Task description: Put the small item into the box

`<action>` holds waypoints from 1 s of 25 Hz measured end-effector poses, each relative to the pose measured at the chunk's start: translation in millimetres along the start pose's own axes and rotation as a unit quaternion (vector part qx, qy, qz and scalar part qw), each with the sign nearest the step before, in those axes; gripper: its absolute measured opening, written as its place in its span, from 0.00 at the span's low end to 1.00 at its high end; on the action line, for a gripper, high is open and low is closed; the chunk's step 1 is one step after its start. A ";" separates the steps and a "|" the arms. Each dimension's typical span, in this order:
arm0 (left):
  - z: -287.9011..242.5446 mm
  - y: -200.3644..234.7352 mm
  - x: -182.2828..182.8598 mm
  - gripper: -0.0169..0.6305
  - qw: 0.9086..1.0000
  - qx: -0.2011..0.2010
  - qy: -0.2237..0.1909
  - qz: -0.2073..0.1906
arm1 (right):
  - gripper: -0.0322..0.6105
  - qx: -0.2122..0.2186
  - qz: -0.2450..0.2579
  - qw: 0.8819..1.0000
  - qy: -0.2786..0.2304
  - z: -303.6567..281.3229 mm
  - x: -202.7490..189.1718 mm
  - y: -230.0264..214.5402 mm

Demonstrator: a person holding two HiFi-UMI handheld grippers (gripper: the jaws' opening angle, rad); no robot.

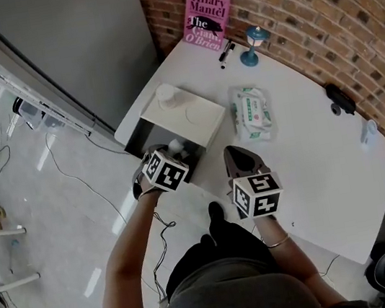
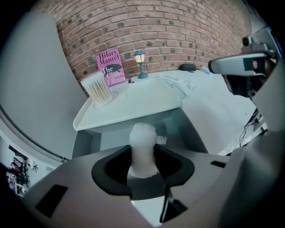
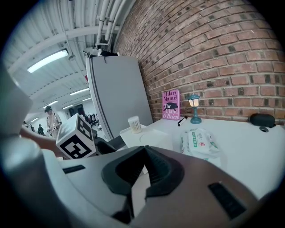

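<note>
My left tongs (image 2: 142, 156) pinch the small white item (image 2: 142, 136), which stands upright between the pads with its frilly top poking above them. It is held just in front of the box (image 2: 129, 104), at the shadowed opening under the box's white top panel, and is not inside yet. A tub of cotton swabs (image 2: 100, 89) sits on that panel. My right tongs (image 3: 144, 149) are pressed together on nothing (tips meeting) and hover over the white table (image 3: 249, 151), near a pack of wipes (image 3: 200, 140). A pink book (image 3: 171, 103) and a little blue lamp (image 3: 193, 107) stand against the brick wall.
</note>
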State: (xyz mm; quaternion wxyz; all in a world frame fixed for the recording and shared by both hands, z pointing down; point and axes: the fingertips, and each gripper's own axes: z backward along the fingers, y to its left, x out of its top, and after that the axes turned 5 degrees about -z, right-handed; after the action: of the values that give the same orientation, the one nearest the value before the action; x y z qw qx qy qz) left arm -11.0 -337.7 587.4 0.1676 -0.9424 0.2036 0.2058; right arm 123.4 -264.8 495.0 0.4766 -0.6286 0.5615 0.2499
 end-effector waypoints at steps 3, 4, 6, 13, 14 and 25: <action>-2.3 -2.8 -0.3 0.29 1.000 -0.005 0.009 -0.014 | 0.05 -0.002 -0.003 1.000 0.001 0.8 -0.7 -1.0; -3.0 -3.6 -0.2 0.30 1.000 -0.006 0.013 -0.023 | 0.05 -0.002 -0.004 1.000 0.002 0.7 -0.9 -0.8; -4.7 -5.2 -0.5 0.30 0.999 -0.007 0.021 -0.039 | 0.05 -0.001 -0.005 1.000 0.003 0.4 -2.2 0.0; -8.6 -11.8 -6.2 0.33 0.998 -0.024 0.033 -0.041 | 0.05 0.002 -0.012 1.000 0.011 1.4 -10.8 2.1; -8.5 -12.0 -6.0 0.34 0.998 -0.025 0.032 -0.041 | 0.05 0.002 -0.012 1.000 0.011 1.6 -11.1 2.0; 9.4 -15.6 6.0 0.38 1.000 -0.026 -0.005 -0.013 | 0.05 0.010 -0.011 1.000 0.017 1.9 -15.6 6.7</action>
State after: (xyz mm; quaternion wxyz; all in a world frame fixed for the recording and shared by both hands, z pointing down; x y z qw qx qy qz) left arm -2.0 -322.4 580.2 0.1470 -0.9478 0.1856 0.2134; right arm 113.6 -255.3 505.3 0.4759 -0.6341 0.5650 0.2287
